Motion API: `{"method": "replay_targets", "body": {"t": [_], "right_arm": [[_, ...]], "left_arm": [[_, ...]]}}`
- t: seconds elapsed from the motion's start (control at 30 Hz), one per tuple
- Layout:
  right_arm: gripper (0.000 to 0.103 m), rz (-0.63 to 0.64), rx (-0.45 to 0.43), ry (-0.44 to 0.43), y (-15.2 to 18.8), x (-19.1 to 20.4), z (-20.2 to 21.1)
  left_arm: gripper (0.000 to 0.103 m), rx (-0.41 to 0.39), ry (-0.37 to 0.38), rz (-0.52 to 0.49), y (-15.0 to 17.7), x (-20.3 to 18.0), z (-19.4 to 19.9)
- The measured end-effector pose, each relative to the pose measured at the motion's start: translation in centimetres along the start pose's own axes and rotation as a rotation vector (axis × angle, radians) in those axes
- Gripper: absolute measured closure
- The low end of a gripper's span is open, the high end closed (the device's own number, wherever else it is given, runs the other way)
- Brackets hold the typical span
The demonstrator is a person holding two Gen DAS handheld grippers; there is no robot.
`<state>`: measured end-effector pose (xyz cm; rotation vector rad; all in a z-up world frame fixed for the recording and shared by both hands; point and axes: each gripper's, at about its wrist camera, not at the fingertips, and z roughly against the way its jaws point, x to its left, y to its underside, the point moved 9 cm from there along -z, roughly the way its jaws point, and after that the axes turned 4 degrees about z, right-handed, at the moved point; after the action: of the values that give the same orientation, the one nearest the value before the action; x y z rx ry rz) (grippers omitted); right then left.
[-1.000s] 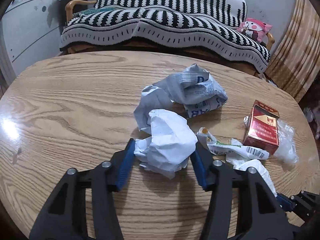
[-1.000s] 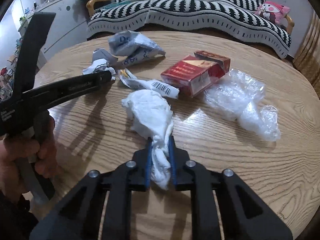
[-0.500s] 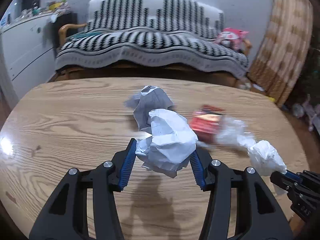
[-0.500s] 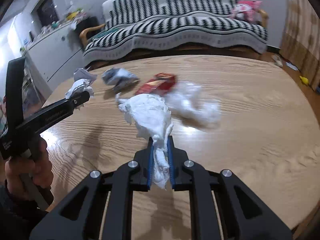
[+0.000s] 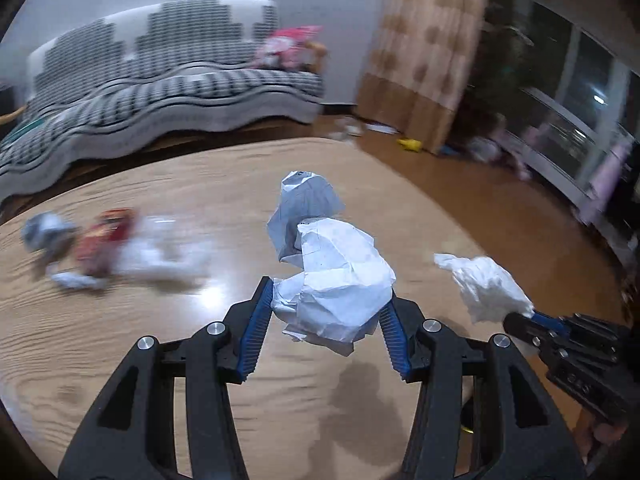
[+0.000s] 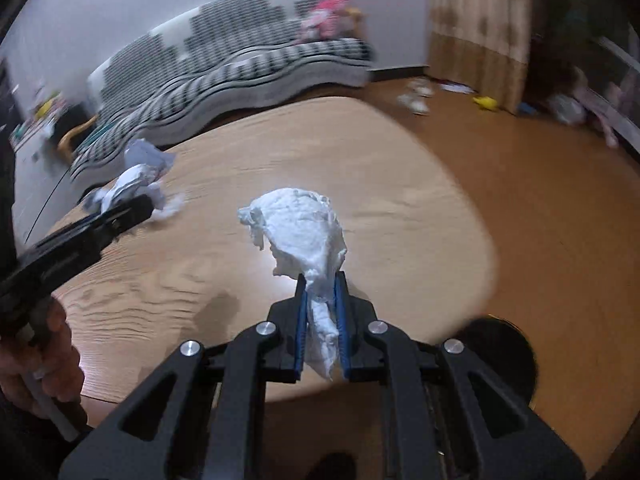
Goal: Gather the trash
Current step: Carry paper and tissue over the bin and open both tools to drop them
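A living room shows behind a round wooden table (image 5: 120, 360), with a sofa (image 5: 152, 80) under a black and white striped blanket, a curtain (image 5: 432, 40) and a brown floor (image 6: 560, 220).

The left gripper (image 5: 326, 316) is up over the table, near its right edge in the left view. Its two blue fingers (image 5: 254, 328) stand partly apart and squeeze a big ball of crumpled white paper (image 5: 340, 280) from both sides. The paper is off the table and casts a shadow on the wood below.

The right gripper (image 6: 321, 312) has its fingers close together, pinched on a soft white tissue (image 6: 300, 232). The tissue sticks up out of the fingers like a little puff. It hangs over the table's near edge. A round dark thing (image 6: 500, 356) sits low on the floor just past that edge, partly hidden; it may be a bin, but I cannot tell.

So two bits of trash are picked up and neither is put away yet. More trash waits on the far left side of the table: a red box (image 5: 106, 240), a grey crumpled wrapper (image 5: 46, 232) and some white or clear bits (image 5: 160, 256), all blurry. I think the job is only part done. Both held pieces still need dropping, and then the rest needs fetching.
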<state>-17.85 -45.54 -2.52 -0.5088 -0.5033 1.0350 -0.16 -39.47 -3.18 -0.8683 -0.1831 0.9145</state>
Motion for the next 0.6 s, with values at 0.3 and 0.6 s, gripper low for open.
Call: {"method": "replay_targets", "body": {"t": [0.3, 0.6], "right_arm": [[0.090, -0.203, 0.012, 0.136, 5.4, -15.0, 3.3], [0.089, -0.309, 0.241, 0.189, 13.5, -21.7, 0.7]], "left_arm": [[0.053, 0.076, 0.197, -0.290, 7.1, -17.1, -3.2], [0.053, 0.166, 0.260, -0.417, 12.2, -23.6, -6.3]]}}
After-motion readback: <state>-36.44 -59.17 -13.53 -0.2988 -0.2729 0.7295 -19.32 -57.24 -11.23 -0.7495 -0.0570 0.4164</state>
